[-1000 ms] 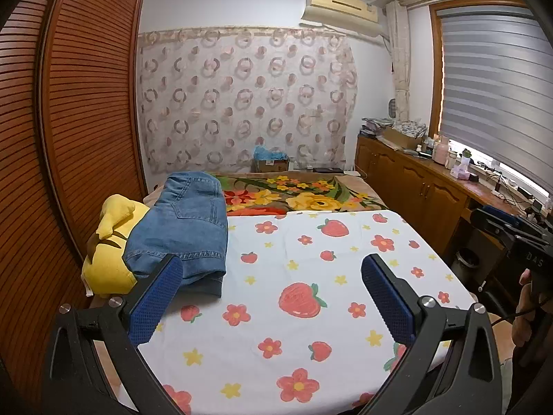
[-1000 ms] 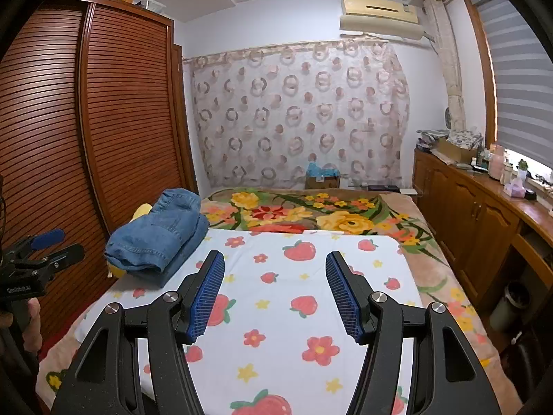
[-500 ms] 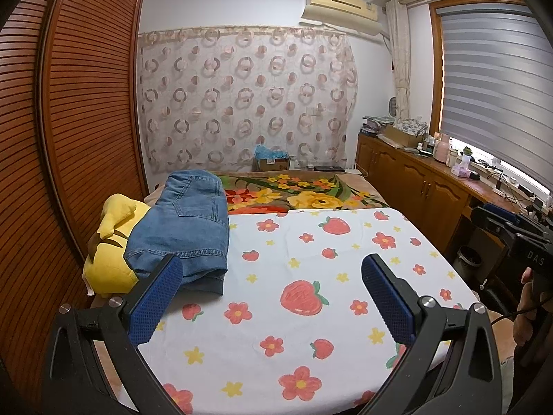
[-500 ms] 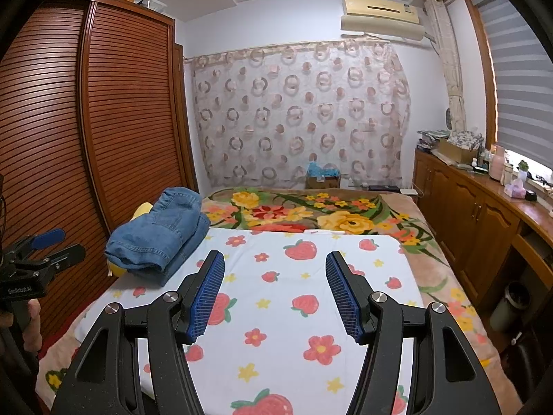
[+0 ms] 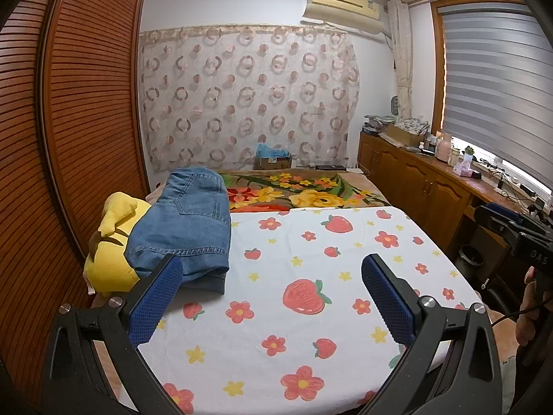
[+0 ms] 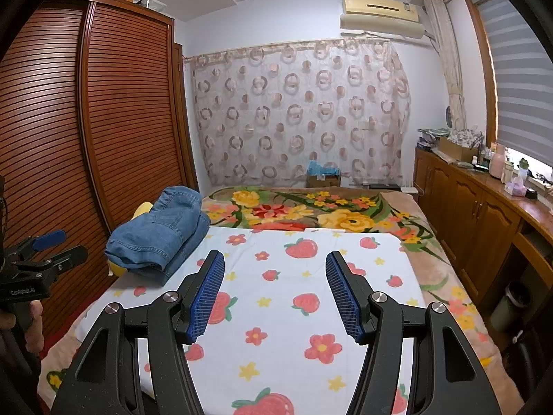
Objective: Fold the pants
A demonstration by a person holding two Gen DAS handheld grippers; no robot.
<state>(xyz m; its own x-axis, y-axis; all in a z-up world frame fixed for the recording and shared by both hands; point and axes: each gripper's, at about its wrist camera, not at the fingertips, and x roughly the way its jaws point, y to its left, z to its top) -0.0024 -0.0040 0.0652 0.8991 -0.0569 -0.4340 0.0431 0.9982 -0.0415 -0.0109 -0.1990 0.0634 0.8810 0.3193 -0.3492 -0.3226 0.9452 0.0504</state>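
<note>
Folded blue jeans lie in a stack at the left edge of the bed, partly resting on a yellow plush toy. The right wrist view shows the same jeans at the left. My left gripper hangs open above the strawberry-print sheet, its left blue pad just in front of the jeans' near edge, nothing between the pads. Further right, my right gripper also stands open over the sheet, empty. Each gripper shows at the edge of the other's view, held by a hand.
A slatted wooden wardrobe runs along the left of the bed. A floral blanket covers the far half. Wooden cabinets with clutter on top line the right wall under a window blind. A bin stands on the floor at the right.
</note>
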